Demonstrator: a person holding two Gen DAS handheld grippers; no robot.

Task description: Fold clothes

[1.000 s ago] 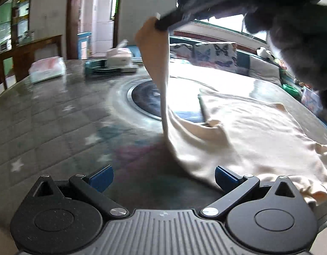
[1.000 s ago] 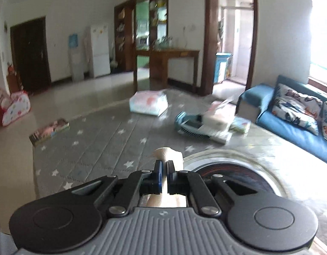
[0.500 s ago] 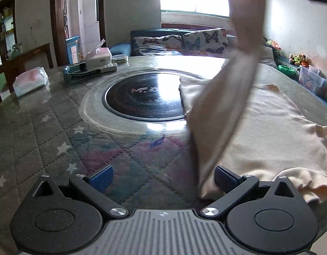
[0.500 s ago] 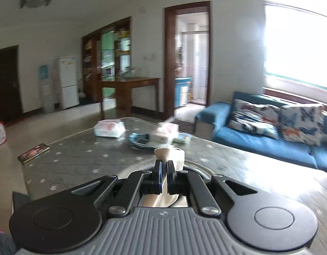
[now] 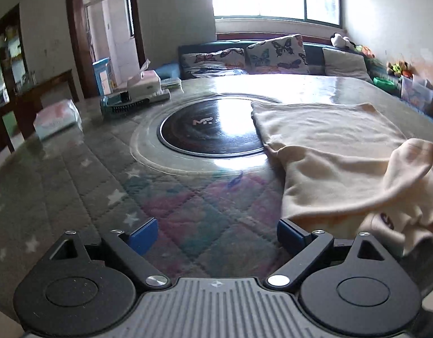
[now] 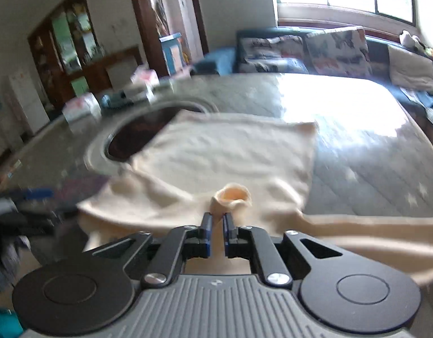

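Left wrist view: left gripper (image 5: 216,233) is spread wide with nothing between its blue pads, hovering low over the quilted table cover (image 5: 75,186). The cream shirt (image 5: 329,152) lies just right of the black round hob (image 5: 209,129), with its near left edge overlapping the hob's rim. A sleeve (image 5: 408,163) is lifted and draped over the shirt's right side. The hob shows white lettering, "M" plus something unreadable in glare. There's a dark purple printed mark on the bunched fabric nearest the gripper; I can't read it. A tissue pack (image 5: 57,118) and a stack of boxes (image 5: 140,90) sit left of the hob, well clear of the shirt.

Right wrist view (motion-blurred): right gripper (image 6: 216,225) is clamped on a rolled bit of the sleeve (image 6: 232,200), held just above the shirt (image 6: 230,152), right of the hob (image 6: 132,138).

Risks, my read:
- It's a thin pinch on a cuff roll, so a quick swing could pull the fabric out of the jaws and drop the sleeve crooked.
- The shirt body isn't pinned by the left gripper, so dragging the sleeve may skew it or bunch it further onto the hob.
- The near hem is already rumpled; folding over it would lock in creases.
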